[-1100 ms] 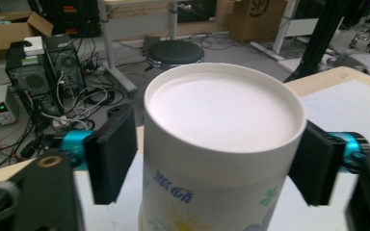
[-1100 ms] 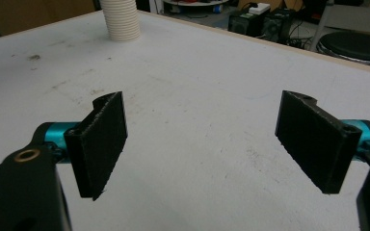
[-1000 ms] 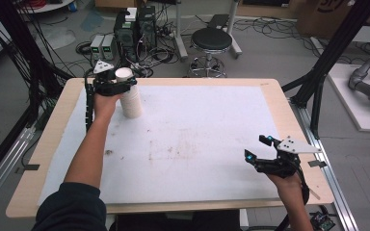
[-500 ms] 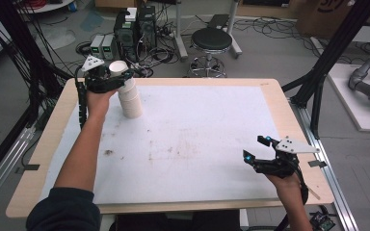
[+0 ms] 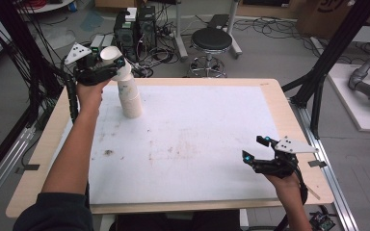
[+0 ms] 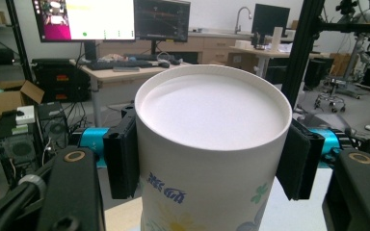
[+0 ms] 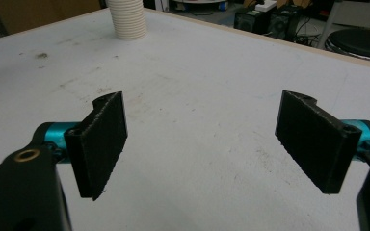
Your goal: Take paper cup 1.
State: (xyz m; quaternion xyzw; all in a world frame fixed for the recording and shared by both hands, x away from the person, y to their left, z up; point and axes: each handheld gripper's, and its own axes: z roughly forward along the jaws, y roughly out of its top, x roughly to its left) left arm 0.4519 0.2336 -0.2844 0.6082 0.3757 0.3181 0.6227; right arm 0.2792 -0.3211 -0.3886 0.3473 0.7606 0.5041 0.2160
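Paper cup (image 6: 212,144), upside down and printed with small flowers, sits pinched between the two black pads of the left gripper (image 5: 107,67), whose jaws have just been closing onto it above the far left corner of the table (image 5: 274,96). It is the top of the white cup stack (image 5: 129,94) that stands on the paper-covered top there. Well apart, near the front right edge, the right gripper (image 5: 256,150) hangs over the bare sheet with its jaws spread wide and nothing between them.
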